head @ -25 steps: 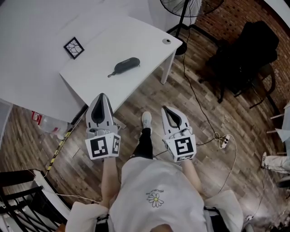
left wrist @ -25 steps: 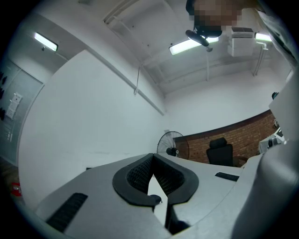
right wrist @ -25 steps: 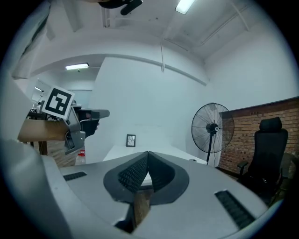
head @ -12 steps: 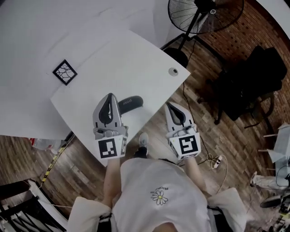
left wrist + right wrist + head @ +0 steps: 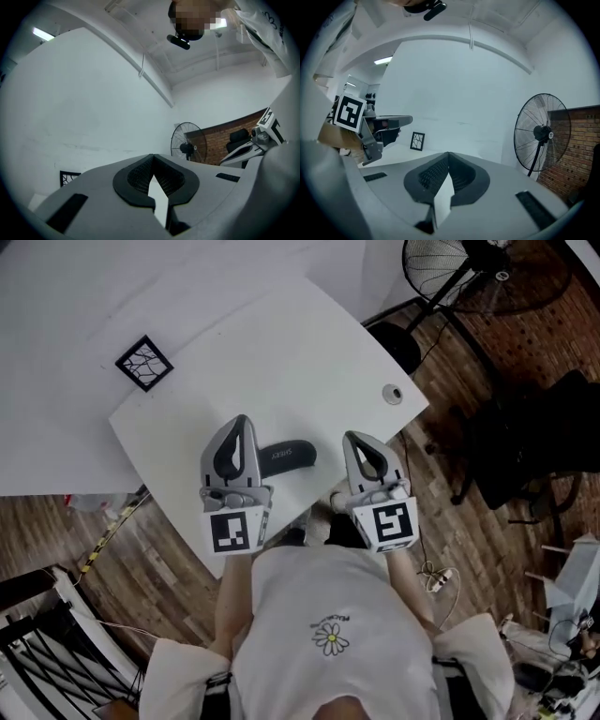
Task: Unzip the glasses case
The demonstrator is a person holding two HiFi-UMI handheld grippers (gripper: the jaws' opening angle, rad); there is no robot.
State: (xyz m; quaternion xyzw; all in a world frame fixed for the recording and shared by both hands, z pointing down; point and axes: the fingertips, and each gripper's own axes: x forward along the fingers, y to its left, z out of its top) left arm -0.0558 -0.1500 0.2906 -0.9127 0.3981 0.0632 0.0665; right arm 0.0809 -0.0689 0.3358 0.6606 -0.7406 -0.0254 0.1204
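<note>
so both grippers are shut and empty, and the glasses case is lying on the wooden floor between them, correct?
Not quite. The glasses case lies on the white table, not on the floor. The head view shows it there, between the two grippers. The rest holds: the left gripper and the right gripper are both shut and empty.

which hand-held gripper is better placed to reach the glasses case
Probably left: the left hand-held gripper overlaps one end of the glasses case in the head view; the right hand-held gripper sits apart. Both are shut.
</note>
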